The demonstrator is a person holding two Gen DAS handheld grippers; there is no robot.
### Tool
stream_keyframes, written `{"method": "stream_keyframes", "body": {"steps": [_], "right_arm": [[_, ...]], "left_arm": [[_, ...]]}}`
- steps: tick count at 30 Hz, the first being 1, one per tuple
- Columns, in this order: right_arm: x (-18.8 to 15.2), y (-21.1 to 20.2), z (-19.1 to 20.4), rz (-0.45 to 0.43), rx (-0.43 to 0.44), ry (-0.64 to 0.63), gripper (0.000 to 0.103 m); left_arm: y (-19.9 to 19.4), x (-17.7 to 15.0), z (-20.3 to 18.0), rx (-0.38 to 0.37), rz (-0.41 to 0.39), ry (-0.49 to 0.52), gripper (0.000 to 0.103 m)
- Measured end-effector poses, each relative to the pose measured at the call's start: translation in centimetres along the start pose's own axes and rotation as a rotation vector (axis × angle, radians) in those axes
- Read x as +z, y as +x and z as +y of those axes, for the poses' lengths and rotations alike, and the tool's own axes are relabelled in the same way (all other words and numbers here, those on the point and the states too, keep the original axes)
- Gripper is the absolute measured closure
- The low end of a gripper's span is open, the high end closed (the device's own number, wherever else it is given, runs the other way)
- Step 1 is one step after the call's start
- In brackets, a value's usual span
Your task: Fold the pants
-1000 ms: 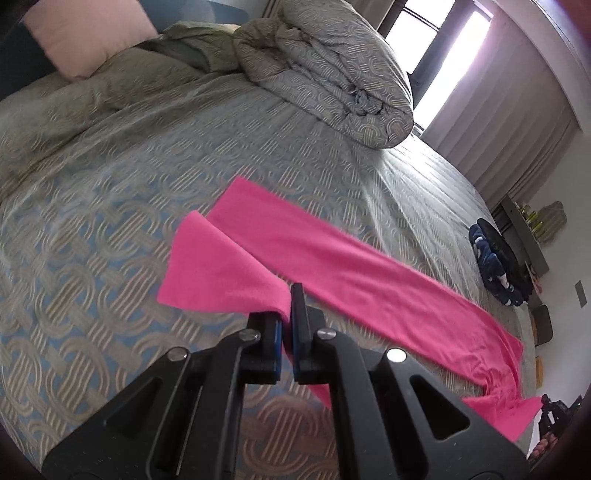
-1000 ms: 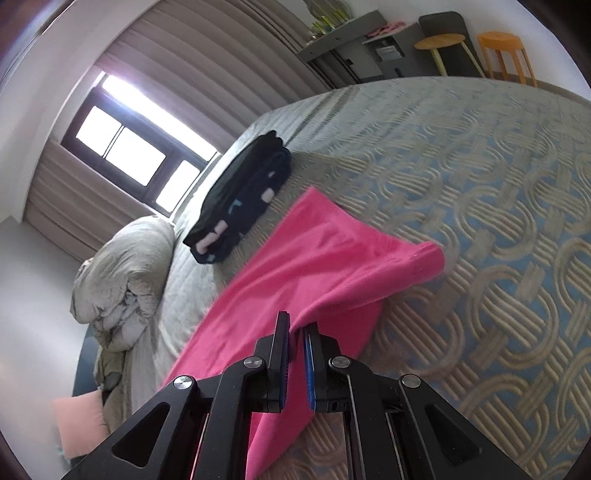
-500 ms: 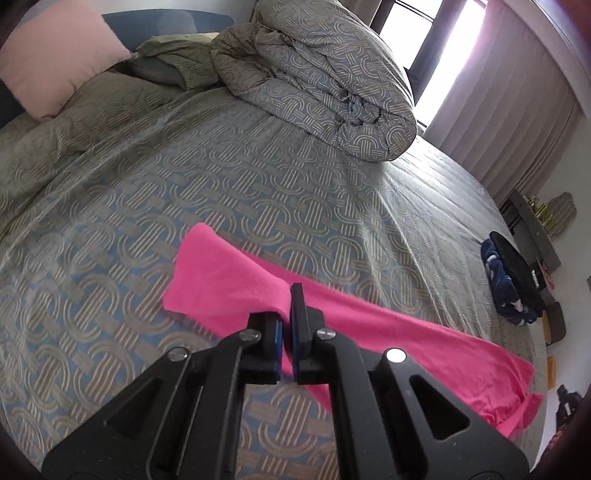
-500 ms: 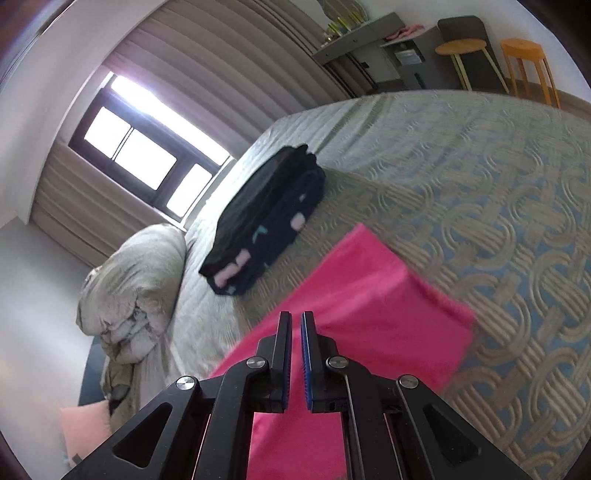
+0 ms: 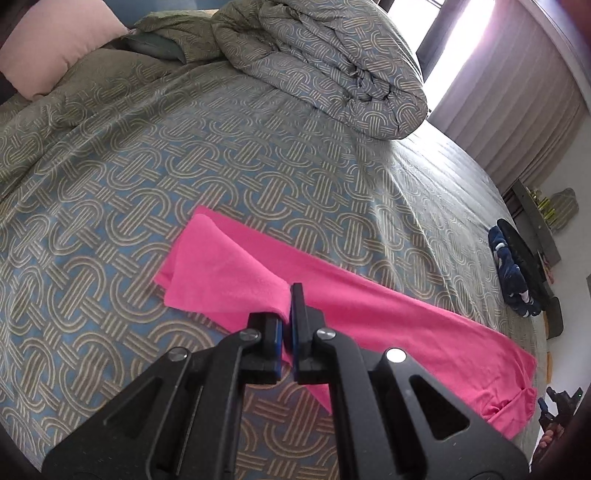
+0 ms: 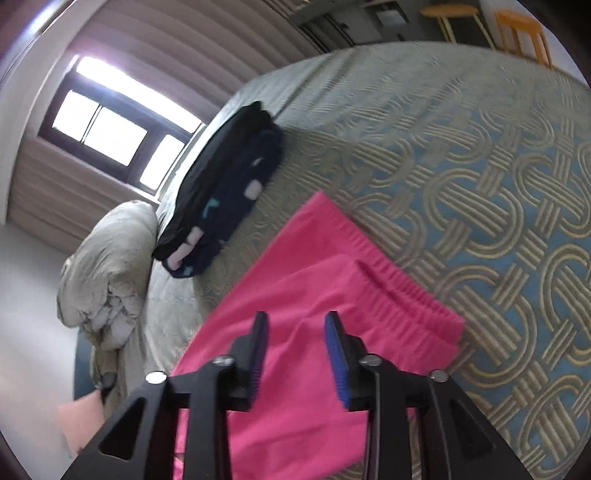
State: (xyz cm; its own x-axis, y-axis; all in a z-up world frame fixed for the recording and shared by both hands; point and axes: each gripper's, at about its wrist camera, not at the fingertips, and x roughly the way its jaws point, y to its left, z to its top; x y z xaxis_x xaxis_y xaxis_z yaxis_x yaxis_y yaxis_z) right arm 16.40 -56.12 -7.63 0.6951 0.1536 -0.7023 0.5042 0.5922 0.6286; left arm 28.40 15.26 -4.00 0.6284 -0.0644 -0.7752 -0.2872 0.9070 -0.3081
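Observation:
Bright pink pants (image 5: 369, 317) lie in a long strip across the patterned bedspread (image 5: 184, 184). In the left wrist view their leg end is folded up off the bed and pinched in my left gripper (image 5: 287, 314), which is shut on the cloth. In the right wrist view the pants (image 6: 295, 387) show their gathered waistband (image 6: 410, 299), lying flat on the bed. My right gripper (image 6: 295, 332) hovers just over that end with its jaws opening; nothing is pressed between the blue pads, and the pink cloth lies beneath them.
A rolled duvet (image 5: 332, 62) and a pink pillow (image 5: 55, 48) lie at the head of the bed. A folded dark garment stack (image 6: 225, 192) sits near the window-side edge. Stools (image 6: 517, 33) and a shelf stand beyond the bed's foot.
My right gripper has let go of the waistband end, which now lies flat, and its jaws have parted. My left gripper carried the leg end across while staying shut.

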Motion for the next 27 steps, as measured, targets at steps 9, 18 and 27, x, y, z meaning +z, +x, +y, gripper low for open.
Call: {"method": "stream_keyframes", "body": {"steps": [9,18,27], "right_arm": [[2.3,1.0,-0.4,0.176,-0.021,0.066,0.038],[3.3,5.6,1.9,0.307,-0.239,0.04,0.038],[4.5,5.7,5.0,0.279,-0.462,-0.361,0.04]], "left_arm": [[-0.3,-0.5,-0.1,-0.009,0.006,0.008,0.099],[-0.7,-1.0,-0.1,-0.035,0.004,0.007,0.099],[-0.5,-1.4,0.4,-0.036,0.013,0.008,0.099]]}}
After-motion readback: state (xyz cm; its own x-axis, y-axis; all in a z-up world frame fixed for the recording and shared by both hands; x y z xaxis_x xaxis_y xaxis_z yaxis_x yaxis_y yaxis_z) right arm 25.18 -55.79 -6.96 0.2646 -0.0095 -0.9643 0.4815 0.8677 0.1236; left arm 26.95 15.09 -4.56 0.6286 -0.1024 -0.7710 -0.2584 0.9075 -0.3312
